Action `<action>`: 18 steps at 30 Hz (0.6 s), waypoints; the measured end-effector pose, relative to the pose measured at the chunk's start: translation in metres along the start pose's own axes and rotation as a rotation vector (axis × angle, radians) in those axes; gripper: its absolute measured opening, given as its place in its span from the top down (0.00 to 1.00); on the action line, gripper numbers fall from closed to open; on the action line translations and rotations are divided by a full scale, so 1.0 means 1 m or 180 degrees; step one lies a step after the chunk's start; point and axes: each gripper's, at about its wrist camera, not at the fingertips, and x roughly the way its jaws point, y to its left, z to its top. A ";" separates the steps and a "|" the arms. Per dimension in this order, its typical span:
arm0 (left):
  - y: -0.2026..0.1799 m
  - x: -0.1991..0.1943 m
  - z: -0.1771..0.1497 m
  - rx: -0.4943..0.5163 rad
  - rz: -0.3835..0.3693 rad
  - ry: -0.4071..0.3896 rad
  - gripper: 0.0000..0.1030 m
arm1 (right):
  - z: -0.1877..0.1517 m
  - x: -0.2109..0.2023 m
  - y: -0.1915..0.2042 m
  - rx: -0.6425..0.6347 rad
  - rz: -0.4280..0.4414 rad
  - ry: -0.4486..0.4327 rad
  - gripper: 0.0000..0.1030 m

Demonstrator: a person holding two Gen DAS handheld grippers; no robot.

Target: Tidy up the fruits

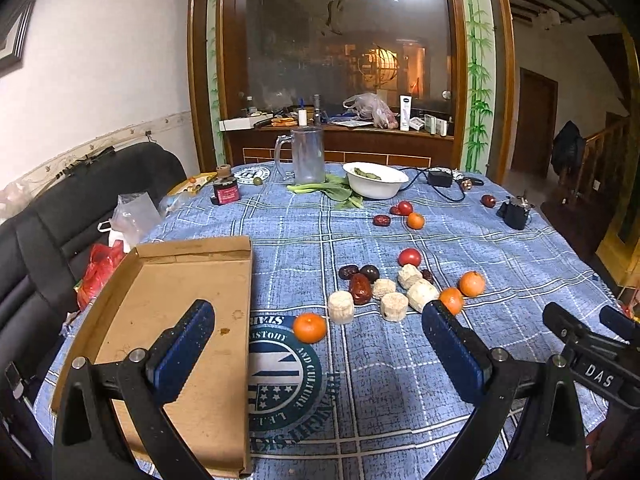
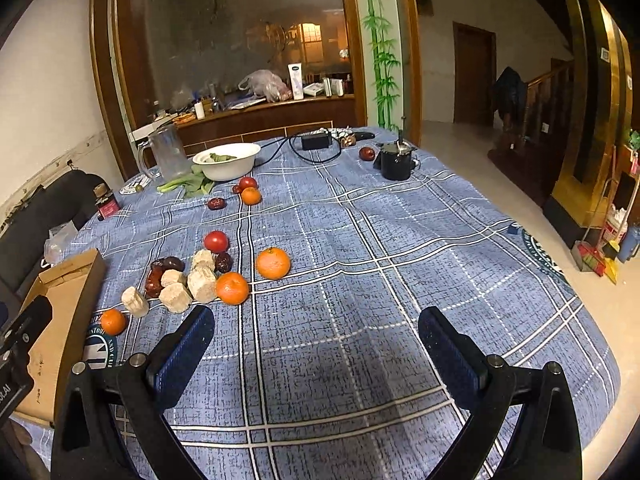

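Several oranges lie on the blue checked cloth; the nearest orange sits beside a shallow cardboard tray. Two more oranges flank a cluster of pale cakes and dark red dates. A red tomato lies behind the cluster. My left gripper is open, its left finger over the tray. My right gripper is open above bare cloth, right of the cluster. Nothing is held.
Farther back stand a white bowl with greens, a glass jug, a small bottle, a black cup, a power adapter and more small fruits. A black chair stands left of the table.
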 end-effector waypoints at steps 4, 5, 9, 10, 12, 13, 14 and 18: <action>0.002 -0.006 -0.003 -0.0025 -0.0145 -0.0019 0.00 | -0.007 -0.008 0.005 -0.0065 -0.0120 -0.0147 0.01; 0.002 -0.009 -0.003 -0.0019 -0.0169 -0.0053 0.00 | -0.009 -0.011 0.007 -0.0124 -0.0192 -0.0213 0.01; 0.001 -0.019 -0.004 0.0000 -0.0227 -0.0123 0.00 | -0.013 -0.017 0.008 -0.0162 -0.0167 -0.0269 0.01; 0.001 -0.021 -0.004 0.0001 -0.0242 -0.0131 0.00 | -0.013 -0.018 0.007 -0.0132 -0.0105 -0.0255 0.01; 0.001 -0.024 -0.005 0.0015 -0.0264 -0.0132 0.00 | -0.014 -0.021 0.007 -0.0110 -0.0087 -0.0232 0.01; 0.001 -0.026 -0.005 0.0022 -0.0270 -0.0132 0.00 | -0.014 -0.023 0.008 -0.0112 -0.0084 -0.0230 0.01; 0.001 -0.027 -0.006 0.0026 -0.0280 -0.0132 0.00 | -0.015 -0.024 0.009 -0.0119 -0.0079 -0.0226 0.01; 0.002 -0.030 -0.008 0.0039 -0.0286 -0.0118 0.00 | -0.019 -0.024 0.010 -0.0093 -0.0033 -0.0149 0.01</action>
